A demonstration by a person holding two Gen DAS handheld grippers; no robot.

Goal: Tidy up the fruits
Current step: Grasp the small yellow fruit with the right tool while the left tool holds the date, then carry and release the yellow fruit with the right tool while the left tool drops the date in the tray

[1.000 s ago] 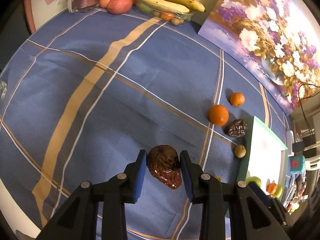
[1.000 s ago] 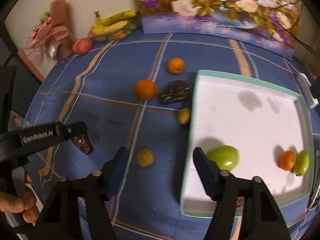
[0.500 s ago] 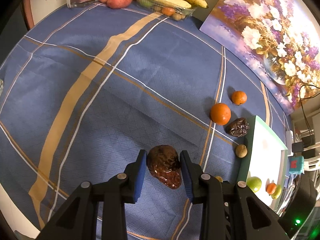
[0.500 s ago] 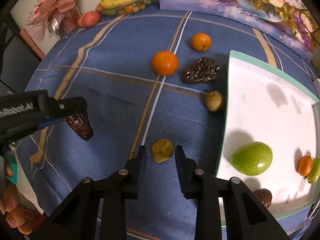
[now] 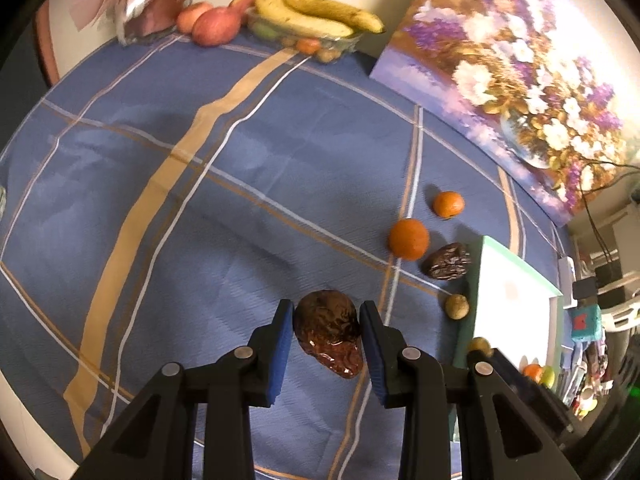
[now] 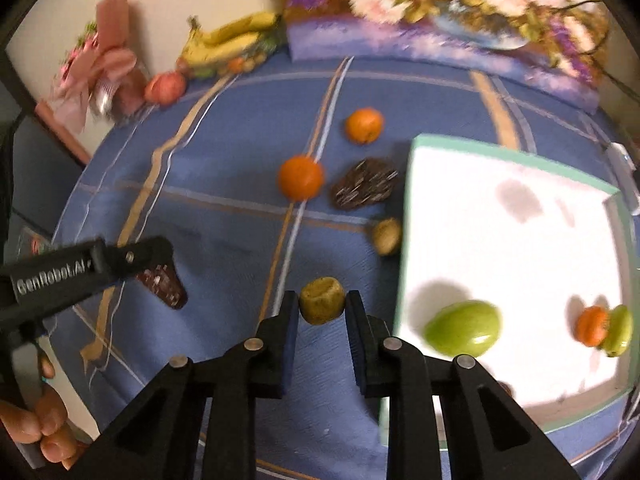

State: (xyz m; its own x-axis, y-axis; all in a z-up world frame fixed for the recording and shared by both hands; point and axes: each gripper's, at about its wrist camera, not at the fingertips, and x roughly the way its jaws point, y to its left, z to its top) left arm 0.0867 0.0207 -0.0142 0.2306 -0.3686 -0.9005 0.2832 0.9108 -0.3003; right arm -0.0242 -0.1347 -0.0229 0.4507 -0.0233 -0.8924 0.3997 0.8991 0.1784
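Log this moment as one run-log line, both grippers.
left gripper: shut on dark date | right gripper: shut on yellow-brown fruit | tray: green fruit inside

A home: checked tablecloth [image 5: 200, 200] (blue), flower painting [image 5: 512, 80], bananas [image 5: 316, 16].

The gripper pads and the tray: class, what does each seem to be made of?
Gripper pads: blue, matt, probably rubber or foam; they look soft-edged against the black, hard plastic fingers.
Tray: white inside with a green rim; smooth, likely plastic or enamel, unclear which.
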